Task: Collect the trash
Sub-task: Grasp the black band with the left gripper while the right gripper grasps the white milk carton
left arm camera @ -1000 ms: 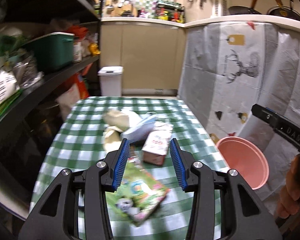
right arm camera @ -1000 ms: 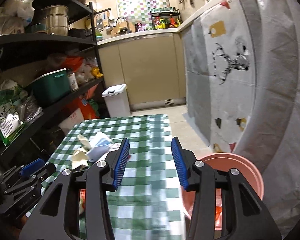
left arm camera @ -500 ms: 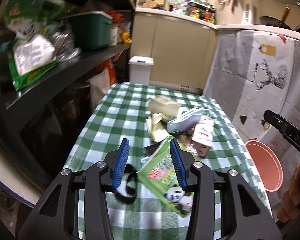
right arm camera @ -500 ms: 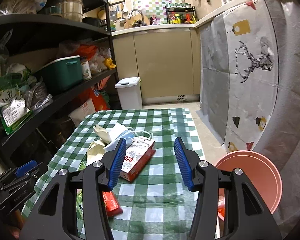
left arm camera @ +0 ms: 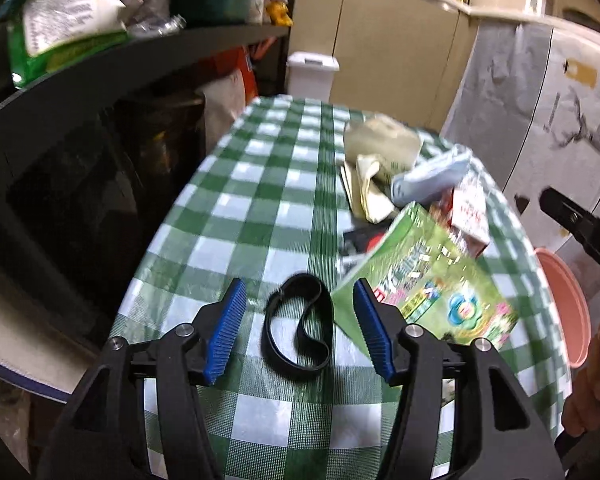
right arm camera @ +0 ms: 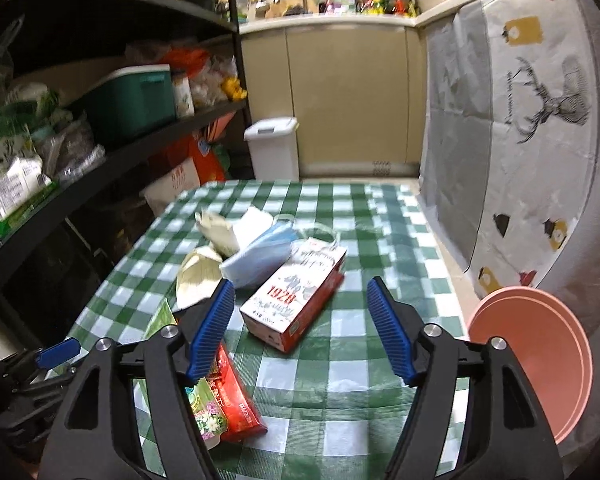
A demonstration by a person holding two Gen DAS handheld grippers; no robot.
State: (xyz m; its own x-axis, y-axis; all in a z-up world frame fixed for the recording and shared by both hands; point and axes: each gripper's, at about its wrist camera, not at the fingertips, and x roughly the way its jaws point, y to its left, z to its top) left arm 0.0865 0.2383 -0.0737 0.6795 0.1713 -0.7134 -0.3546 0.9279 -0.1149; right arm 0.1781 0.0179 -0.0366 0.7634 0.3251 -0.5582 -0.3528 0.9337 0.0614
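Observation:
Trash lies on a green checked table (left arm camera: 260, 208). A black loop band (left arm camera: 298, 326) lies between the open jaws of my left gripper (left arm camera: 298, 332), which is empty. A green snack bag (left arm camera: 424, 280) lies just right of it. My right gripper (right arm camera: 300, 328) is open and empty, with a red and white 1928 carton (right arm camera: 296, 300) between and beyond its jaws. A blue face mask (right arm camera: 260, 256) and crumpled paper (right arm camera: 200, 272) lie behind the carton. A red wrapper (right arm camera: 232, 404) lies under the right gripper's left finger.
A pink bin (right arm camera: 540, 364) stands off the table's right edge. Dark shelves (right arm camera: 100, 172) with bags and a green box run along the left. A white lidded bin (right arm camera: 274, 148) stands on the floor beyond the table. The left gripper (right arm camera: 40, 364) shows at the lower left.
My left gripper has swung left and down from the carton and green bag to the black band. My right gripper has moved left from the pink bin to over the carton.

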